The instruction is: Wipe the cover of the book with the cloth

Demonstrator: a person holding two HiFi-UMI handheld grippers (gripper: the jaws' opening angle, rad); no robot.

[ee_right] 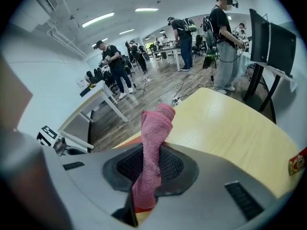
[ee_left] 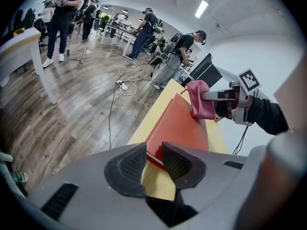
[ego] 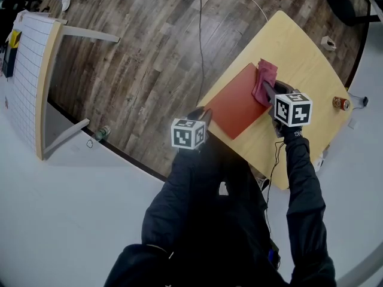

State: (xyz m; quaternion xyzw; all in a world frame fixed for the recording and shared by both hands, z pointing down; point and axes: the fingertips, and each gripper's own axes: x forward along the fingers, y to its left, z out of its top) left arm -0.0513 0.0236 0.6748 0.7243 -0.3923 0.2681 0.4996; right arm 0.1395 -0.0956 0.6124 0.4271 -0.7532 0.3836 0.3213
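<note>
Red hard-cover book [ego: 238, 103] lies flat on the pale wooden table with rounded corners [ego: 302, 46], skewed to the table edges; one corner sits at the table's near-left edge, above the dark plank floor [ego: 149, 40]; cover up, closed.

Pink terry cloth [ego: 264, 79] is at the book's far-right corner; it is bunched into a fold; in the left gripper view its lower hem [ee_left: 200, 99] meets the cover there, and part of it lies past the book's edge over the table.

Right gripper [ego: 267, 92]: jaws clamped on the cloth; in the right gripper view the cloth [ee_right: 153, 143] runs as a vertical strip between the two pads and sticks out past the tips; gripper [ee_right: 151, 164] otherwise carries nothing.

Left gripper [ego: 203, 113]: at the book's opposite, near corner; left gripper view shows the jaws [ee_left: 154, 161] drawn narrow with that corner of the book [ee_left: 180, 123] between the pads.

Both grippers are held by a person in dark sleeves; marker cubes face up.

Surroundings: small orange-red can [ego: 341, 103] near the table's right edge, well apart from the book; thin cable [ego: 200, 34] on the floor; white desk [ego: 36, 70] at left; several standing people [ee_left: 64, 4] in the room beyond; black monitor [ee_right: 273, 44] at right.
</note>
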